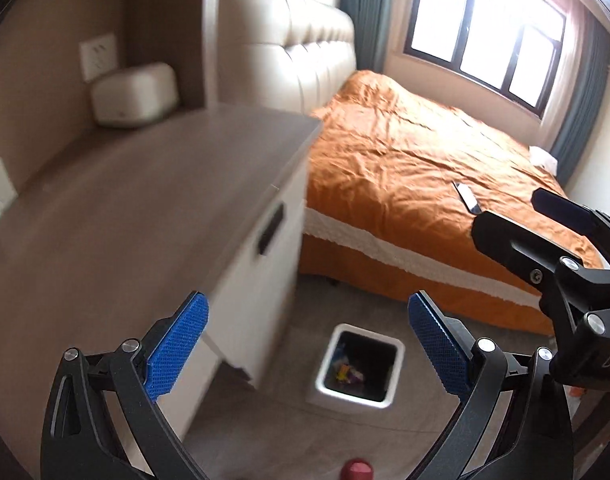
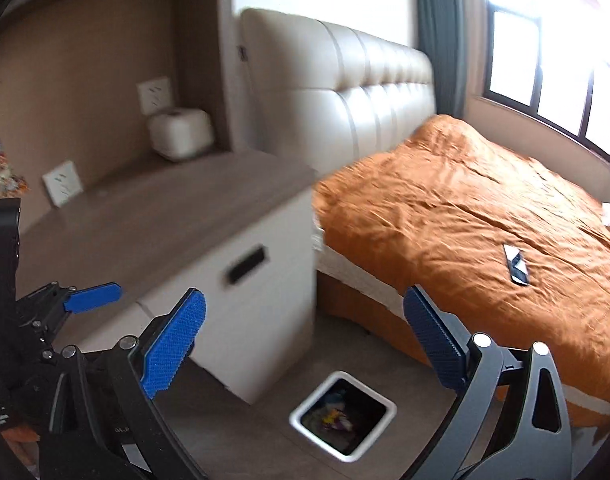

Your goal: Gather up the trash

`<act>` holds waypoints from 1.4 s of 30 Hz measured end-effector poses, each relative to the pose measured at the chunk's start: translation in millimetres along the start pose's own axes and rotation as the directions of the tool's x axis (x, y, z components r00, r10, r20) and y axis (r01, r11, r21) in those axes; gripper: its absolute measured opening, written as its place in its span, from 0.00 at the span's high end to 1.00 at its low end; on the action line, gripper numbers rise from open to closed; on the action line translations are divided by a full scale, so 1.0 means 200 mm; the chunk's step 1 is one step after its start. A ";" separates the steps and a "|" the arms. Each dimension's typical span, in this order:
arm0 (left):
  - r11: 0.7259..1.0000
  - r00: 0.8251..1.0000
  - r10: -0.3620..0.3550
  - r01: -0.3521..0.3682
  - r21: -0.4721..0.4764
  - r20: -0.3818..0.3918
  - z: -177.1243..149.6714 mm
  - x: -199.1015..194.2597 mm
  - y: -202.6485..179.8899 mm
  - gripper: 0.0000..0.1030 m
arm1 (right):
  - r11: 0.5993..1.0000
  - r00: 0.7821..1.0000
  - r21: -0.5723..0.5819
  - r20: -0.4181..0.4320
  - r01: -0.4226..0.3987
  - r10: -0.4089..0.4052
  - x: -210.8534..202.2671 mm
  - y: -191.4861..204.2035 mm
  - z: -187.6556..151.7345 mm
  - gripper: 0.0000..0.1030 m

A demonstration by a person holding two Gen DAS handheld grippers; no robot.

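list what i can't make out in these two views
- Trash bin contents: small colourful scraps, too small and blurred to identify in either wrist view.
- Red object: cut off by the bottom edge of the left wrist view.
- Colourful item on the wall: blurred in the right wrist view.
- Dark flat object on the bed: too small to identify.

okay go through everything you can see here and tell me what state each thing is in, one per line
Left gripper: open, holding nothing.
Right gripper: open, holding nothing.
Trash bin: upright on the floor, no lid, colourful wrappers inside.
Cabinet: door shut.
Bed: made, orange cover wrinkled.
Phone: lying flat on the bed.
White box: closed, on the cabinet top.
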State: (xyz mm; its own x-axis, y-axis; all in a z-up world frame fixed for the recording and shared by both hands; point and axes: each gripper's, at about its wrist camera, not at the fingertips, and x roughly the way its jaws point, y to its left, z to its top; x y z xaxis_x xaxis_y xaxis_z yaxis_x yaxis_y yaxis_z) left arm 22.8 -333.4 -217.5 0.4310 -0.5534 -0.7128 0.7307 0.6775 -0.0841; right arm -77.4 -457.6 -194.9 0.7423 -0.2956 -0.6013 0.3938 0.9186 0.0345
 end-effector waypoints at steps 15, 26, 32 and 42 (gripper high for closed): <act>0.936 0.945 0.311 -0.285 -0.205 0.105 0.04 -0.87 0.78 0.04 | 0.923 0.938 -0.210 0.063 -0.322 0.341 -0.21 1.01 0.43 0.04; 0.875 0.891 0.440 -0.396 -0.279 0.116 -0.01 -1.24 1.11 0.05 | 0.899 0.907 -0.216 0.100 -0.381 0.409 -0.25 1.38 0.54 0.04; 0.864 0.887 0.450 -0.403 -0.303 0.102 -0.02 -1.28 1.20 0.05 | 0.893 0.904 -0.233 0.098 -0.385 0.415 -0.26 1.45 0.55 0.04; 0.846 0.869 0.481 -0.425 -0.322 0.117 -0.02 -1.30 1.26 0.05 | 0.895 0.907 -0.247 0.109 -0.372 0.408 -0.28 1.48 0.56 0.04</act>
State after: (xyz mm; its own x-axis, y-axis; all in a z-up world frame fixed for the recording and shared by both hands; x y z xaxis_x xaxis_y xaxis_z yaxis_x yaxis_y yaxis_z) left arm 93.0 -17.9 -55.7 0.7880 -0.2118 -0.5781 0.2644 0.9644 0.0070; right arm 58.8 -199.6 -62.1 0.8928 0.0776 -0.4437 -0.0581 0.9967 0.0574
